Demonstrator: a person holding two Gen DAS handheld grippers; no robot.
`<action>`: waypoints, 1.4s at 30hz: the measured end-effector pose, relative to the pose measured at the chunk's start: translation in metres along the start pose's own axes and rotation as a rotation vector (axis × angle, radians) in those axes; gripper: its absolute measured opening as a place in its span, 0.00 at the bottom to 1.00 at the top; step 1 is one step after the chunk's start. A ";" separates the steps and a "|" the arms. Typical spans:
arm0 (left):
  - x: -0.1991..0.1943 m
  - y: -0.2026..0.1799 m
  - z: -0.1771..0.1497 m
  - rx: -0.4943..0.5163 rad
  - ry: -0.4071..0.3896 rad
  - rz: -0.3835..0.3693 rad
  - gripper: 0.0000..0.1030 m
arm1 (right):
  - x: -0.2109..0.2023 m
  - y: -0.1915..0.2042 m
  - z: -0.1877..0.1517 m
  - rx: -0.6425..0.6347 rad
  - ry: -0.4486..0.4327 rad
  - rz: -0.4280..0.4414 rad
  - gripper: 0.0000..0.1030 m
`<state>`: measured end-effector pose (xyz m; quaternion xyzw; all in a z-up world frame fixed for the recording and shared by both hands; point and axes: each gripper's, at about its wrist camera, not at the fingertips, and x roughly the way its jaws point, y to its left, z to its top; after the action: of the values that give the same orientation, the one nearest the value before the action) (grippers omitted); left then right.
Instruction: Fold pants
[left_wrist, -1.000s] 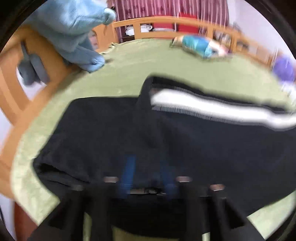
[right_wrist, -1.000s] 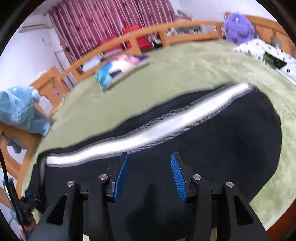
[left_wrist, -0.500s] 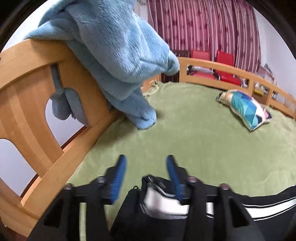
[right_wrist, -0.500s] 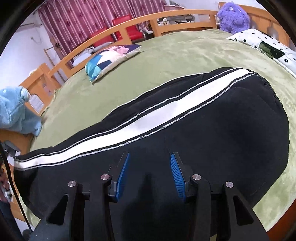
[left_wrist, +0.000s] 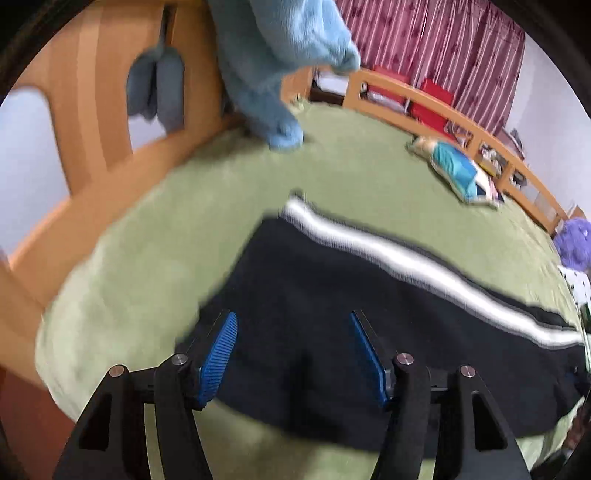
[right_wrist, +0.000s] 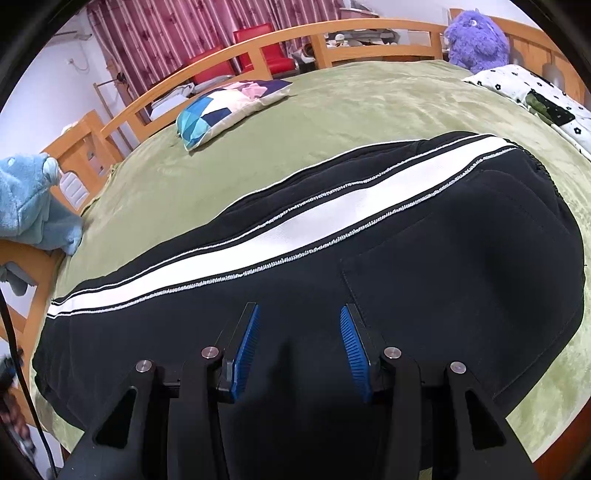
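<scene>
Black pants (right_wrist: 424, 266) with a white side stripe (right_wrist: 295, 232) lie flat on the green bed cover (right_wrist: 369, 107), legs stacked, waist to the right. The same pants show in the left wrist view (left_wrist: 332, 302) with the leg end near the bed's left edge. My left gripper (left_wrist: 291, 332) is open and empty, above the leg end. My right gripper (right_wrist: 299, 325) is open and empty, above the seat of the pants near a back pocket (right_wrist: 461, 280).
A wooden bed rail (right_wrist: 258, 48) runs round the bed. A blue plush toy (left_wrist: 280, 55) hangs on the left rail. A patterned pillow (right_wrist: 229, 103) lies at the far side. A purple plush (right_wrist: 476, 40) and a white flowered cloth (right_wrist: 535, 96) are at the right.
My left gripper let go of the leg end, opened and drew back toward the near edge. The leg end now lies flat on the bed. My right gripper stayed open over the seat.
</scene>
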<state>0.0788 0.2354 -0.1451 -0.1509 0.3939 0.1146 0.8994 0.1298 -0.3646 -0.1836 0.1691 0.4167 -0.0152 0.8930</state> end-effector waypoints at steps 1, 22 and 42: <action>0.003 0.003 -0.007 -0.010 0.014 -0.005 0.58 | 0.000 0.001 0.000 -0.001 -0.001 0.003 0.44; 0.046 0.038 0.016 -0.228 0.056 -0.009 0.05 | 0.011 0.001 0.000 -0.006 0.013 -0.066 0.44; 0.007 0.017 -0.011 -0.089 0.065 0.189 0.56 | -0.076 -0.043 0.010 -0.031 -0.150 -0.057 0.61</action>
<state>0.0708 0.2483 -0.1603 -0.1567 0.4298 0.2115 0.8637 0.0801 -0.4171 -0.1336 0.1416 0.3537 -0.0467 0.9234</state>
